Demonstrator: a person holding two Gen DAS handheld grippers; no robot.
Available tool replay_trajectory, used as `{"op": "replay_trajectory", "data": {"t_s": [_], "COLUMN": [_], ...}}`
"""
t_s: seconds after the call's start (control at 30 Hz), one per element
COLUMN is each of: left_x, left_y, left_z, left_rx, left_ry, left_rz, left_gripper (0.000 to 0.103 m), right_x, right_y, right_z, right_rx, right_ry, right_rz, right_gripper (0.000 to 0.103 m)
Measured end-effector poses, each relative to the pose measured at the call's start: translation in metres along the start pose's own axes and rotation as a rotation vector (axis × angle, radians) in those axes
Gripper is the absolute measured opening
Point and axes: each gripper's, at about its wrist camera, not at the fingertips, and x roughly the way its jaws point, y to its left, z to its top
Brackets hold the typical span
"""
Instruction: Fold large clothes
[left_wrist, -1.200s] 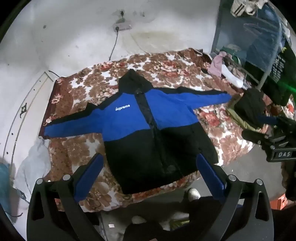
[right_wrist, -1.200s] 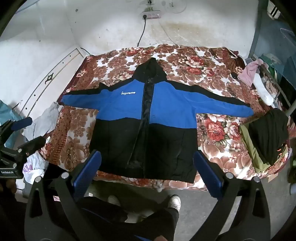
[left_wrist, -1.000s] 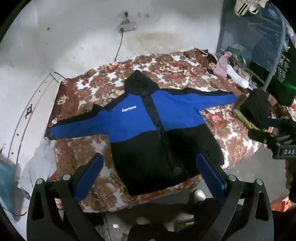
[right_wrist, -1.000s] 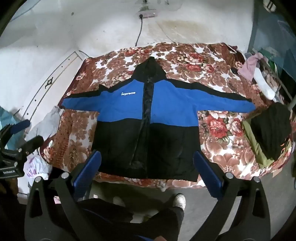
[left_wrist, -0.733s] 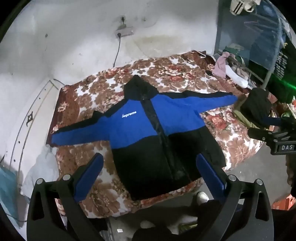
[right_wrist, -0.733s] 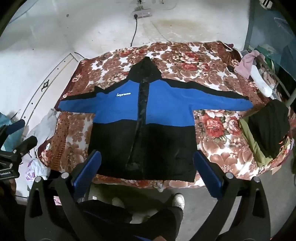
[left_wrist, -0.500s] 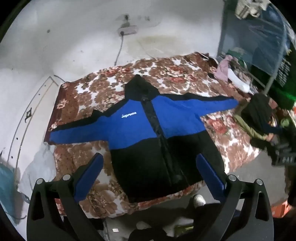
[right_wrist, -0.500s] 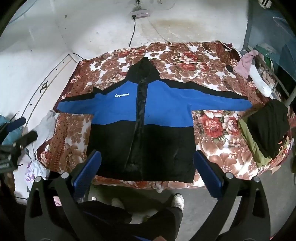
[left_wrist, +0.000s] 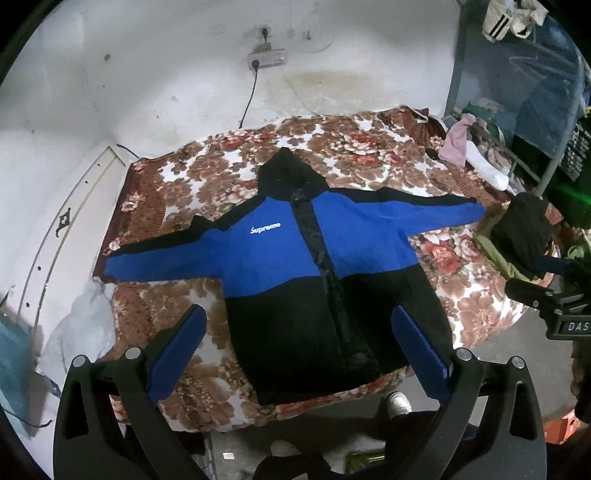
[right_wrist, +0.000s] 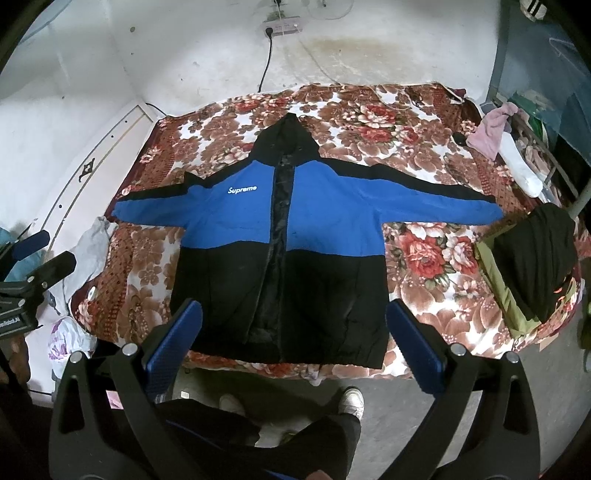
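claws first, nearest the lens: the left claw (left_wrist: 297, 343) and the right claw (right_wrist: 293, 338) both hang with blue fingers spread wide and nothing between them, poised above the near edge of the bed (right_wrist: 436, 295) where the person's sneakers (right_wrist: 351, 400) stand on the grey floor. just beyond, a blue and black supreme jacket (right_wrist: 295, 236) lies face up on the floral blanket (left_wrist: 184, 184), hem (right_wrist: 295, 356) at the bed's near edge, zip partly open, both sleeves stretched straight out to the sides and hood (right_wrist: 286, 142) pointing at the far wall. folding appears not yet begun. a sound first move, by this view, is to take one cuff low and flat, carry that sleeve across the chest without dragging the body, then match it with the other sleeve before bringing the hem up toward the hood. the hem sits so close to the edge that a pull toward the person could slide it off. room is tighter on the right, where a dark folded garment on an olive one (right_wrist: 532, 258) lies just past the right cuff; the left cuff (left_wrist: 114, 266) reaches the blanket's side edge. bare blanket beyond the hood gives space to shift the jacket farther in.
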Motion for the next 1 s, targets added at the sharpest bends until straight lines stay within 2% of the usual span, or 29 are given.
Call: {"op": "replay_trajectory", "data": {"t_s": [0.53, 1.0], "left_x": [0.011, 0.021], "left_y": [0.007, -0.008], "left_z": [0.003, 0.015], "left_rx": [-0.013, -0.029], "left_ry": [0.032, 0.055], "left_rz": [-0.025, 0.012], "left_gripper": [0.098, 0.098], "right_x": [0.006, 0.007], "right_y": [0.003, 0.004], "right_z": [0.013, 0.016], "right_rx": [-0.028, -0.051], "right_ry": [-0.005, -0.002], "right_rz": [0.015, 0.013], "right_gripper": [0.098, 0.098]}}
